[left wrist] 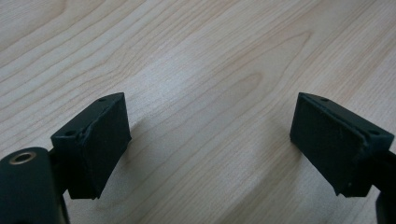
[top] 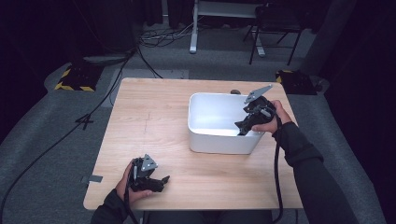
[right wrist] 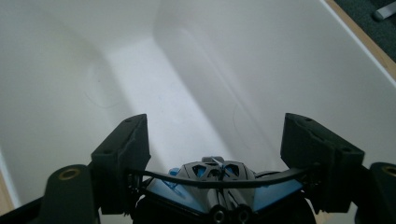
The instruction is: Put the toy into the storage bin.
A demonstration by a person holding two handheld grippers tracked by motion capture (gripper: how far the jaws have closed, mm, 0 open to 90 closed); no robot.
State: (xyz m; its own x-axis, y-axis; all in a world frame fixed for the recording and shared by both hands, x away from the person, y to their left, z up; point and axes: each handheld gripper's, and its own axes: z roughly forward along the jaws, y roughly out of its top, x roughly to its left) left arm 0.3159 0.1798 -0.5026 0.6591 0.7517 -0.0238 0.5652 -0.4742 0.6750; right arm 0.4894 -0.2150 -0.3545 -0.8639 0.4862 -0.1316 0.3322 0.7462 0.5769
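Inside white bin (top: 219, 137), near right wall: right tool (right wrist: 215, 154) clamped on blue-black object (right wrist: 212, 182); left tool (left wrist: 210, 144) apart.

Wooden table (top: 154, 116), light grain, on grey carpet (top: 46, 154). Grey tape tab (top: 95, 178) at its near left edge. 2 black-and-yellow striped plates on floor: left (top: 74, 78), right (top: 295, 80). Black cable (top: 56, 140) runs across carpet at left. Black chair (top: 275, 21) and white desk leg (top: 194, 28) beyond table.

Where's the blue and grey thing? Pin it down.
In the right gripper view it sits clamped between the right gripper's jaws, the blue and grey thing hanging inside the white bin; the high view puts that bin right of the table's centre.
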